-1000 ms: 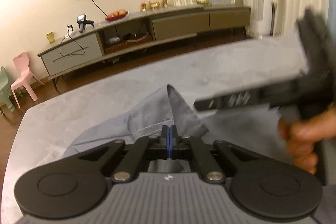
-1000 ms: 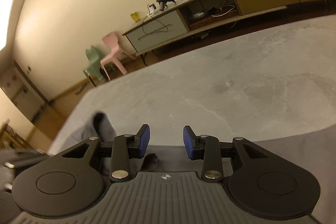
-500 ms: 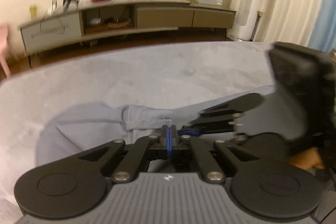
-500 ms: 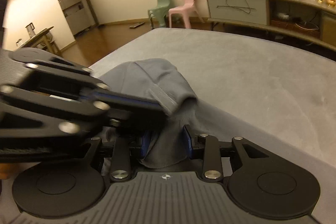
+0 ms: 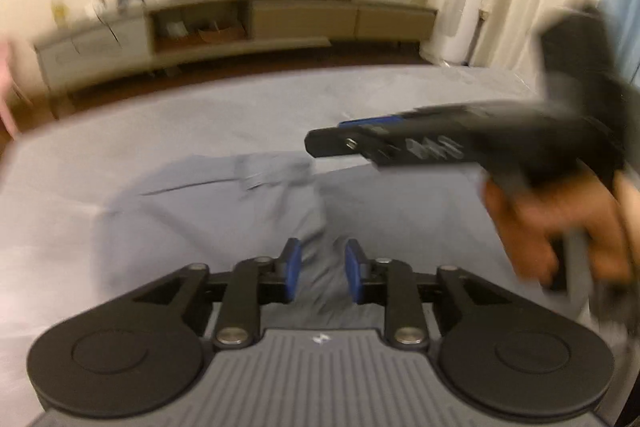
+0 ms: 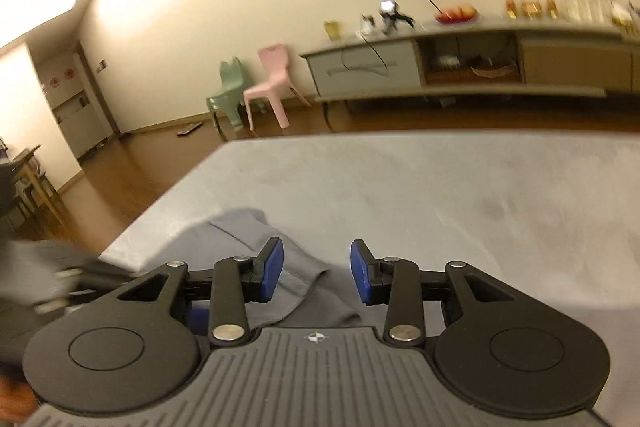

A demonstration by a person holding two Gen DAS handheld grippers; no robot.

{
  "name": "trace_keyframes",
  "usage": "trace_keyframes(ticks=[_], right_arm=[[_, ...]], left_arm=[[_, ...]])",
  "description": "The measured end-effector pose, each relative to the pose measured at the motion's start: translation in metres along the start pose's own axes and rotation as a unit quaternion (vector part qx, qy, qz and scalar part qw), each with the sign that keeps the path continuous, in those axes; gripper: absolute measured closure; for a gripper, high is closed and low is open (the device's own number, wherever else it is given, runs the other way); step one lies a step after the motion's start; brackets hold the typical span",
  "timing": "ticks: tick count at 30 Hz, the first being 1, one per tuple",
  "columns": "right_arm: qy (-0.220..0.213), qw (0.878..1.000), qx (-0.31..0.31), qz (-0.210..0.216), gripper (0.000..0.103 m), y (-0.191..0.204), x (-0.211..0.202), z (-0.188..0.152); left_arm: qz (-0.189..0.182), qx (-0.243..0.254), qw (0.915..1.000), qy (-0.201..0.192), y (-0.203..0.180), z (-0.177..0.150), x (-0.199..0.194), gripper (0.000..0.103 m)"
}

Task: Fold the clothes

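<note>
Grey-blue cloth garment (image 5: 224, 215) lies crumpled on grey tabletop (image 5: 192, 123), near left part. Left gripper (image 5: 320, 269) released, blue pads apart above cloth, grasping nothing. Right gripper (image 6: 317, 271) released too, pads spread wide, garment fold (image 6: 260, 247) under left pad. In left view, right gripper (image 5: 320, 143) blurred, above far right of garment.

1. The garment (image 5: 224, 211) looked like thin, matt grey cloth.
2. The table (image 6: 460, 187) had a matt, mottled grey top.
3. The left gripper (image 5: 320, 269) showed matt black plastic, blue pads (image 5: 291, 267) and shiny metal pins.
</note>
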State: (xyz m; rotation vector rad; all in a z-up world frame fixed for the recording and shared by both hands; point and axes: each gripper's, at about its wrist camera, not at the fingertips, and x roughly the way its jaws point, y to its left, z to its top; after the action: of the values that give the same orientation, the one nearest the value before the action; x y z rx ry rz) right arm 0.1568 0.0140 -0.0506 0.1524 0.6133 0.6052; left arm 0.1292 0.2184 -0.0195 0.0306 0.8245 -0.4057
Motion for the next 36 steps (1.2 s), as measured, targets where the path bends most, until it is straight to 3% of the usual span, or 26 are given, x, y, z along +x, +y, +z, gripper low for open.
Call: trace_keyframes(ticks=[4,6,8,10,16,22,28,31,34,36], right_arm=[[0.008,0.998,-0.053,0.025,0.063,0.036,0.009,-0.001],[0.042,0.995,-0.092,0.013,0.064,0.051,0.024,-0.009],[0.087,0.988,-0.125,-0.020,0.066,0.060,0.042,-0.020],[0.096,0.989,-0.111,-0.032,0.066,0.054,0.043,-0.024],[0.089,0.995,-0.051,-0.013,0.066,0.038,0.028,-0.025],[0.119,0.976,-0.166,-0.076,0.064,0.071,0.038,-0.021],[0.127,0.977,-0.152,-0.074,0.058,0.066,0.033,-0.021],[0.107,0.983,-0.127,-0.080,0.058,0.073,0.006,-0.008],[0.052,0.994,-0.097,-0.026,0.058,0.091,-0.068,-0.013],[0.042,0.993,-0.106,0.010,0.058,0.109,-0.115,-0.034]], left_arm=[[0.033,-0.013,0.9989,-0.029,0.005,-0.050,-0.055,0.077],[0.049,-0.019,0.9976,-0.044,0.008,-0.075,-0.083,0.077],[0.044,-0.025,0.9984,-0.026,0.006,-0.097,-0.077,0.077],[0.046,-0.025,0.9985,-0.018,0.003,-0.112,-0.068,0.077],[0.069,0.020,0.9972,-0.022,-0.006,-0.132,-0.059,0.078],[0.054,0.029,0.9975,-0.035,-0.010,-0.146,-0.076,0.080],[0.068,0.073,0.9943,-0.038,-0.020,-0.155,-0.069,0.080],[0.066,0.081,0.9924,-0.065,-0.020,-0.155,-0.078,0.080],[0.039,0.097,0.9903,-0.092,-0.027,-0.156,-0.089,0.079],[0.039,0.108,0.9897,-0.085,-0.032,-0.153,-0.084,0.079]])
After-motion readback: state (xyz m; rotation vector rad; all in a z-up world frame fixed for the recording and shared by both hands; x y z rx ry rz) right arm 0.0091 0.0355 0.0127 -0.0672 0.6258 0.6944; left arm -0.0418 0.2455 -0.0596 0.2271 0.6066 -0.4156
